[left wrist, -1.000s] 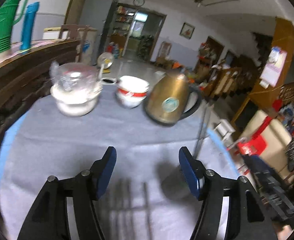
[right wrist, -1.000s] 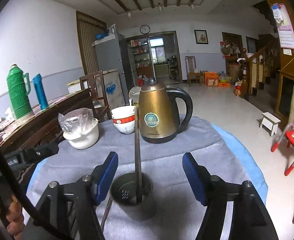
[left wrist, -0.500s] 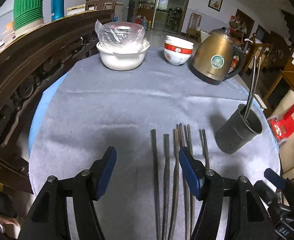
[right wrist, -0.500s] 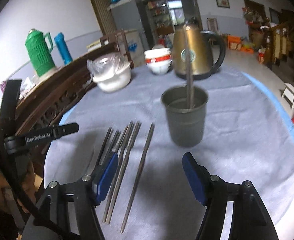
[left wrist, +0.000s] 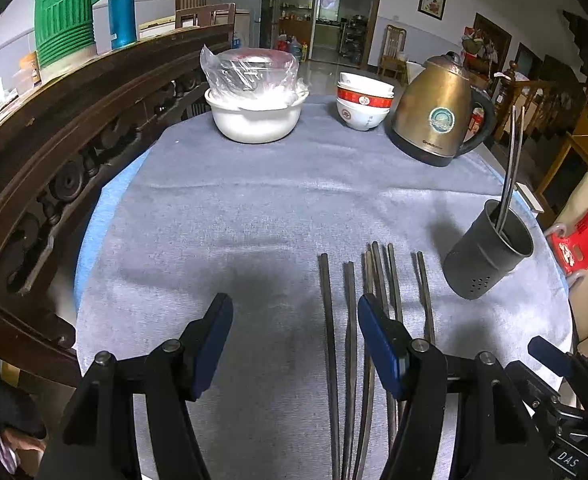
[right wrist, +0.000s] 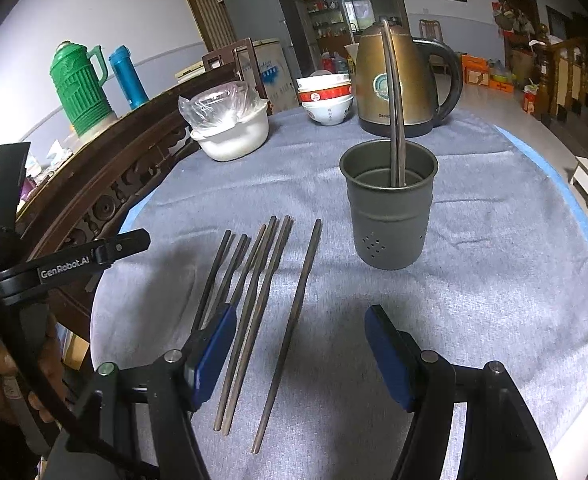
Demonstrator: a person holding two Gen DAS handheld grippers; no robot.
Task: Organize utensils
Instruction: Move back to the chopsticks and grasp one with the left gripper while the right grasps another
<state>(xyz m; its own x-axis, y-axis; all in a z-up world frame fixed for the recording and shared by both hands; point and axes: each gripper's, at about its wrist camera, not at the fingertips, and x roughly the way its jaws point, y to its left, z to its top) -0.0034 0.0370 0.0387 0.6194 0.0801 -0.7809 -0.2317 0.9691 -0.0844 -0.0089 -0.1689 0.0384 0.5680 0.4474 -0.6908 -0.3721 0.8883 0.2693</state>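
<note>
Grey cloth is now being viewed from above — both wrists having tipped down — so loose chopsticks (right wrist: 277, 300) are being framed left of the holder (right wrist: 388, 208); left gripper (left wrist: 294, 332) and right gripper (right wrist: 300, 344) are being held released, empty.

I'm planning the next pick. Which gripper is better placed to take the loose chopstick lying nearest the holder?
Right, probably. The right gripper is open and empty, and the lone chopstick runs up between its fingers, with the holder just ahead. The left gripper, also open, faces mostly bare cloth left of the row.

White walls (right wrist: 105, 8), carved wooden rail (left wrist: 53, 152), open doorway (left wrist: 326, 12)
</note>
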